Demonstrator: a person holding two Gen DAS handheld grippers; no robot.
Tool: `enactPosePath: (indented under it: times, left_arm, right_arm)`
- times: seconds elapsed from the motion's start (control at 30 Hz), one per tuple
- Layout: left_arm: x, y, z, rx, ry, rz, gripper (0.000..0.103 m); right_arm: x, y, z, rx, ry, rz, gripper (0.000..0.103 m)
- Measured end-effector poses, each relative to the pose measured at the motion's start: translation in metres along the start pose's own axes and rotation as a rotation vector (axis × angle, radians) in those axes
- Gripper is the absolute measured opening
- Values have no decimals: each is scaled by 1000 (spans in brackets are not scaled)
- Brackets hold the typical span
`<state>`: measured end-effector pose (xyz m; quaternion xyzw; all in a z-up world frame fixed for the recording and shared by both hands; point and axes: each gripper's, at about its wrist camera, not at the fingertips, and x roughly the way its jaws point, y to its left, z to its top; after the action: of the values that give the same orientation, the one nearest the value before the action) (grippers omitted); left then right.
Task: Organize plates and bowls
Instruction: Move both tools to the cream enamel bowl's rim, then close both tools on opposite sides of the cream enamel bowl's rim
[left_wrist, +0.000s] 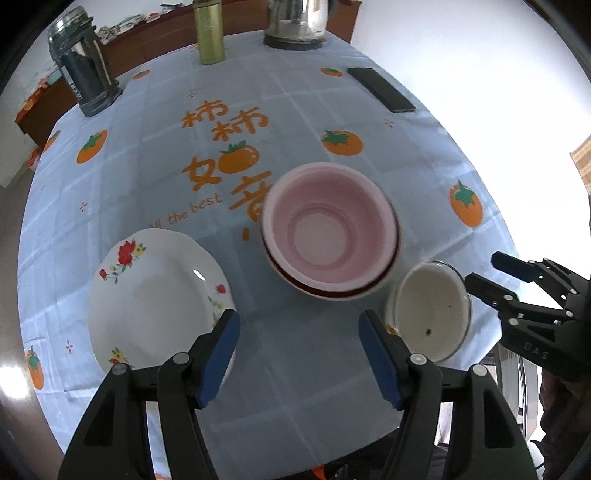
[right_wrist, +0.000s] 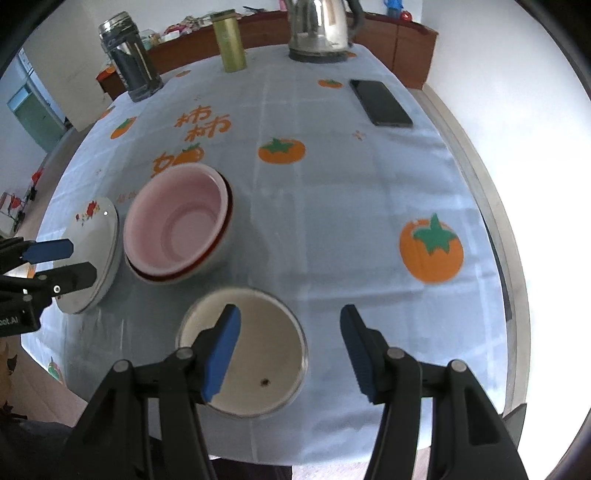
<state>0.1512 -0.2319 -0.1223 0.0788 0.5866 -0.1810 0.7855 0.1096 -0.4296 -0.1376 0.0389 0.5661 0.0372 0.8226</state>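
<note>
The right hand-held gripper (right_wrist: 290, 345) is hovering over the counter's (right_wrist: 332, 221) near edge with its jaws standing apart and gripping nothing; its left blue pad is showing in front of the white bowl (right_wrist: 266, 350), which is sitting empty on the cloth by that near edge with a dark speck inside. The left hand-held gripper (left_wrist: 299, 354) is hanging open beside it, empty too, over bare cloth between the flowered plate (left_wrist: 159, 295) toward the near left edge and the white bowl. A little farther in, toward the middle, the pink bowl (left_wrist: 328, 225) is nesting inside a red-rimmed bowl (left_wrist: 325, 290), just beside the plate. A black phone (right_wrist: 380, 103) is lying near the far right edge, and a dark jar (right_wrist: 129, 59), a gold canister (right_wrist: 229, 40) and a steel kettle (right_wrist: 317, 29) are standing along the far edge
</note>
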Motion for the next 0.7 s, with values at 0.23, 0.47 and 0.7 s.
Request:
enactPosePath:
  times: [0.23,0.47,0.7]
  left_arm:
    - [3,-33,-16,70,21,-44,69]
    - [18,-59,-22,103,56,-95,53]
    - [45,-69,-26,60,118,-138,32]
  right_arm:
    - [2,-11,-22,25,19,7,56]
    - [10,-13,-32,16,41,25,45]
    - [21,-14,-37,-1,71,42,27]
